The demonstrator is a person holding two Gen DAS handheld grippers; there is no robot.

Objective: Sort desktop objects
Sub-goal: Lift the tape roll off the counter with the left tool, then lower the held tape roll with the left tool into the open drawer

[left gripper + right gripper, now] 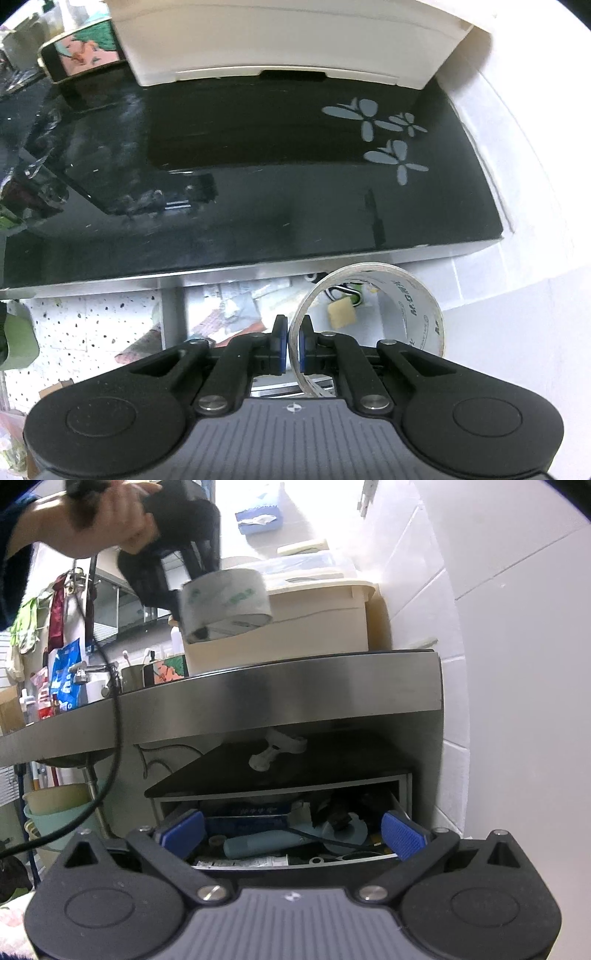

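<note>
My left gripper (pixel 292 341) is shut on the wall of a roll of clear tape (pixel 417 306), one blue pad inside the ring and one outside. It holds the roll in the air over the front edge of a glossy black countertop (pixel 258 184). In the right wrist view the same tape roll (pixel 225 602) hangs from that gripper, held by a person's hand (pixel 96 524), above the steel counter edge (pixel 280 690). My right gripper (pixel 293 834) is open and low, facing an open drawer (pixel 291 834) full of clutter, with nothing between its pads.
A cream plastic box (pixel 280 40) stands at the back of the counter, also seen as cream box (pixel 295 627). A small picture tin (pixel 83 51) sits to its left. White tiled wall (pixel 498 664) closes the right side. A black cable (pixel 114 716) hangs down; buckets (pixel 55 812) stand lower left.
</note>
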